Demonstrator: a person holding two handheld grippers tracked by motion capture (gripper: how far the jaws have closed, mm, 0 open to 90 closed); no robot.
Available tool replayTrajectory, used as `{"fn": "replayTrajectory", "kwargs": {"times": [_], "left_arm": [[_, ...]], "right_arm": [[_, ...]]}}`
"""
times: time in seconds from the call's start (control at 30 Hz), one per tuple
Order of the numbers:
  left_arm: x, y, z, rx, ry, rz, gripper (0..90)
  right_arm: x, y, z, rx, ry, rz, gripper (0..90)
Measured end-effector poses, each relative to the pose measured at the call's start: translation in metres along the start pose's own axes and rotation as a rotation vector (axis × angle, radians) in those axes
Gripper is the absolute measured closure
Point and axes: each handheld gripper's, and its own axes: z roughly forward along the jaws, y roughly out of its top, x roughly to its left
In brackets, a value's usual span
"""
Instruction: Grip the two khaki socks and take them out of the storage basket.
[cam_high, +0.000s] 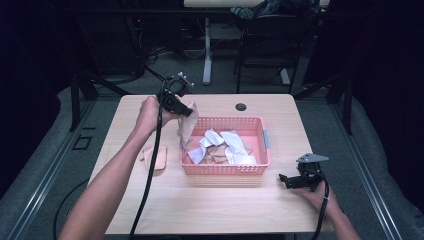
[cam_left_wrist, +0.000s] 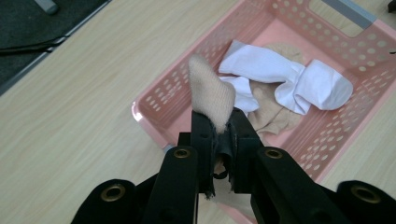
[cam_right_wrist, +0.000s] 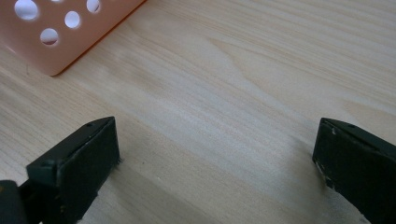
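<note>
Left gripper (cam_high: 186, 111): fingers (cam_left_wrist: 201, 135) pinched on one end of a beige sock (cam_left_wrist: 211, 93), held above the basket's near-left corner.
Right gripper (cam_high: 291, 181): fingers (cam_right_wrist: 77, 158) spread wide, nothing between them, low over bare tabletop (cam_right_wrist: 243, 93) just right of the basket.
Held item, handling: judged very light, limp, non-fragile; it droops from the grip in the high view. The knit should not slip. Best hold is a bunched end or cuff, pinched through both layers.
Held item, look: fine-ribbed tan knit with a rounded tip.
Basket (cam_high: 264, 150): pink perforated plastic, grey handle insert, mid-tabletop.
Basket contents: white socks (cam_left_wrist: 299, 79) crumpled over more beige ones (cam_left_wrist: 275, 116).
Loose item: a further beige piece (cam_high: 155, 157) lying flat on the tabletop left of the basket, beside the left forearm.
Surface: pale wood-grain tabletop.
</note>
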Motion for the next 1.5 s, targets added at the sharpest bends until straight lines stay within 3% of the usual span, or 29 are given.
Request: {"fn": "replayTrajectory", "kwargs": {"times": [0.37,0.57,0.77,1.1,1.5], "left_arm": [[0.016,-0.003,-0.034,-0.017,0.05,-0.01,82.7],[0.036,-0.019,-0.036,-0.013,0.049,-0.073,82.7],[0.05,-0.038,-0.037,-0.005,0.044,-0.109,82.7],[0.068,-0.065,-0.028,0.039,0.068,-0.17,82.4],[0.085,-0.097,0.009,0.124,0.059,-0.239,81.6]], "right_arm": [[0.0,0.0,0.0,0.003,-0.005,-0.002,0.0],[0.0,0.0,0.0,0.003,-0.004,-0.002,0.0],[0.0,0.0,0.0,0.003,-0.004,-0.002,0.0],[0.0,0.0,0.0,0.002,-0.003,-0.001,0.0],[0.0,0.0,0.0,0.005,-0.004,-0.003,0.0]]}}
